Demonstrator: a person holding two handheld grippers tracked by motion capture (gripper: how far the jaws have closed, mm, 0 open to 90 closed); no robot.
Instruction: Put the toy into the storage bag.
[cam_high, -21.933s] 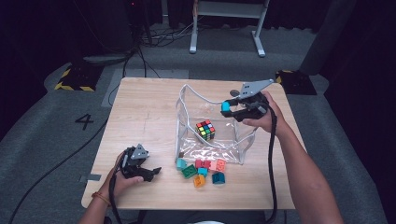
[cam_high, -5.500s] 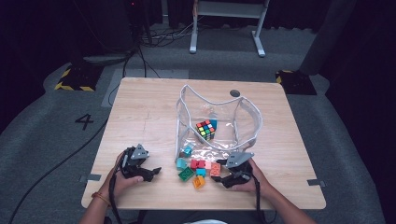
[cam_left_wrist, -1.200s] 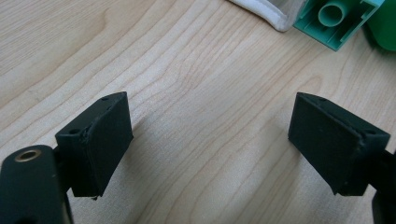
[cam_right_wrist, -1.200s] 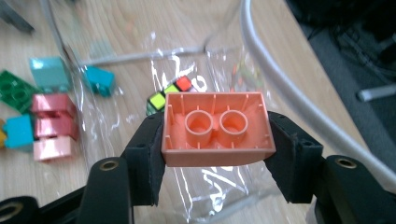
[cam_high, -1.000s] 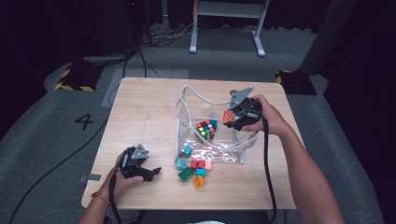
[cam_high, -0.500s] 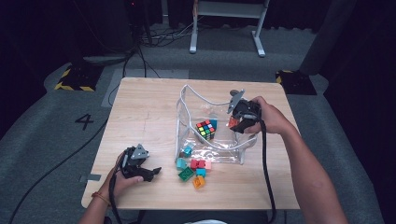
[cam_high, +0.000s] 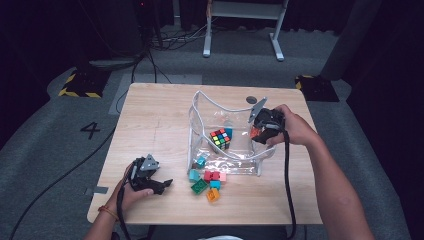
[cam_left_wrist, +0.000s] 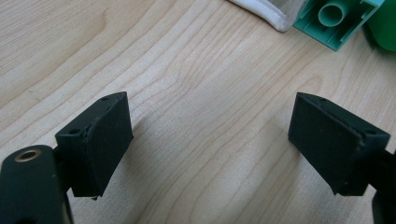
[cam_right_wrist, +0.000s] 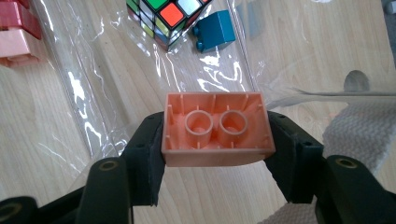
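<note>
While an orange brick (cam_right_wrist: 215, 129) is being pinched by the right gripper (cam_right_wrist: 215, 154) over the clear bag (cam_high: 240, 150), a puzzle cube (cam_high: 219, 138) and blue brick (cam_right_wrist: 214, 31) are already lying inside. Several loose bricks (cam_high: 207, 181) are waiting outside, near the left gripper (cam_high: 159, 184), which is being held spread and empty.

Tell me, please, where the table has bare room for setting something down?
The table's left half, between the clear bag and left gripper, is bare. It is crowded along the bag's near edge, around the loose blocks.
</note>
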